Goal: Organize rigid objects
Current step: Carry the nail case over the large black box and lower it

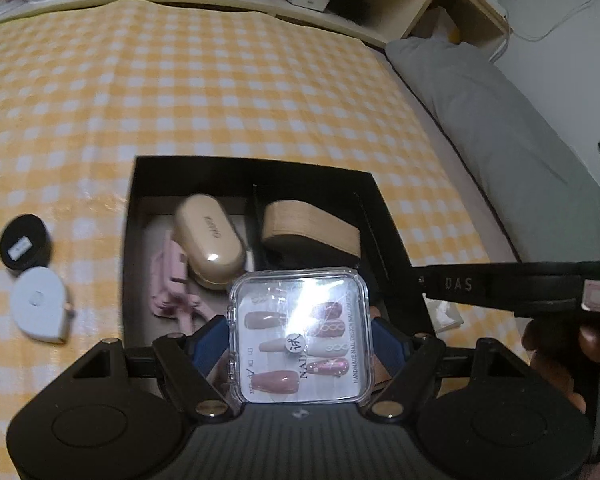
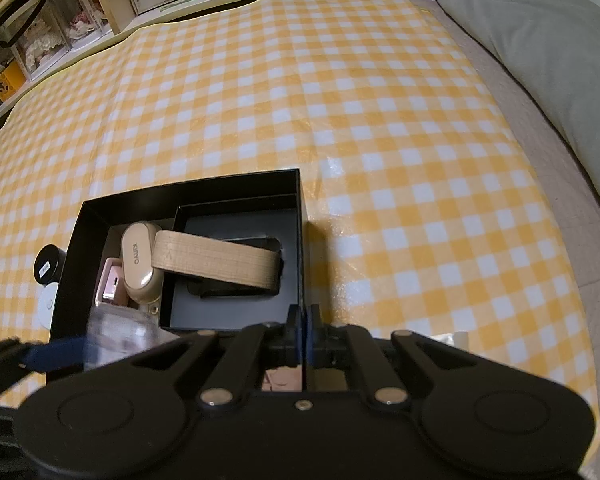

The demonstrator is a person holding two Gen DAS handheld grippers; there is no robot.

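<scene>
Clear square nail case (image 1: pixel 300 336) clamped in left fingers (image 1: pixel 210 344), right fingers (image 2: pixel 305 320) together on black box wall (image 2: pixel 301 240).

warm, dim indoor light tints both views yellowish. a white glare patch washes over the clear nail case (image 1: pixel 300 336) lid, and small highlights shine on the checked cloth (image 2: pixel 340 112) and the beige oval case (image 1: pixel 210 238). fisheye bending curves the shelves and darkens the corners. the box interior (image 2: pixel 228 276) lies in shadow; the blue finger pad (image 2: pixel 56 354) smears with blur.
</scene>
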